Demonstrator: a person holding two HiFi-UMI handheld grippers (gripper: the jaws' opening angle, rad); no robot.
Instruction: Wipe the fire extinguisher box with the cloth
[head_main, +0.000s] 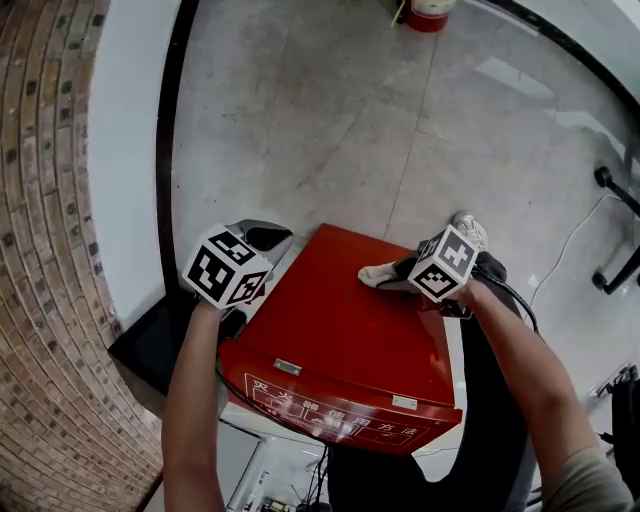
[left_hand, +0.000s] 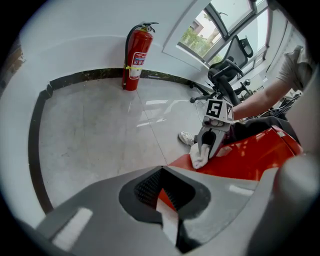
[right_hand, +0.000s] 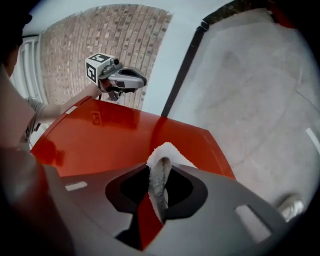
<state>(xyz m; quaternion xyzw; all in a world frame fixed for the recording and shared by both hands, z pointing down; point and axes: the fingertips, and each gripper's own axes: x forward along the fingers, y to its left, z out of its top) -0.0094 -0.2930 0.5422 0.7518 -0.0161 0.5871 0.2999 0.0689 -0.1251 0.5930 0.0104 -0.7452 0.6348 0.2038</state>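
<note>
The red fire extinguisher box (head_main: 340, 340) lies flat below me with its broad top face up. My right gripper (head_main: 398, 272) is shut on a white cloth (head_main: 376, 273), which rests on the box top near the far right corner. In the right gripper view the cloth (right_hand: 159, 172) is pinched between the jaws over the red box (right_hand: 110, 140). My left gripper (head_main: 272, 240) sits at the box's far left corner with its jaws together and nothing held. From the left gripper view, the right gripper (left_hand: 212, 140) and the hanging cloth (left_hand: 199, 156) show over the box (left_hand: 250, 160).
A red fire extinguisher (left_hand: 136, 60) stands on the grey floor against the white wall. A brick wall (head_main: 40, 250) runs along the left. A shoe (head_main: 470, 228) is just beyond the box. Black equipment legs (head_main: 620, 230) and a cable lie at the right.
</note>
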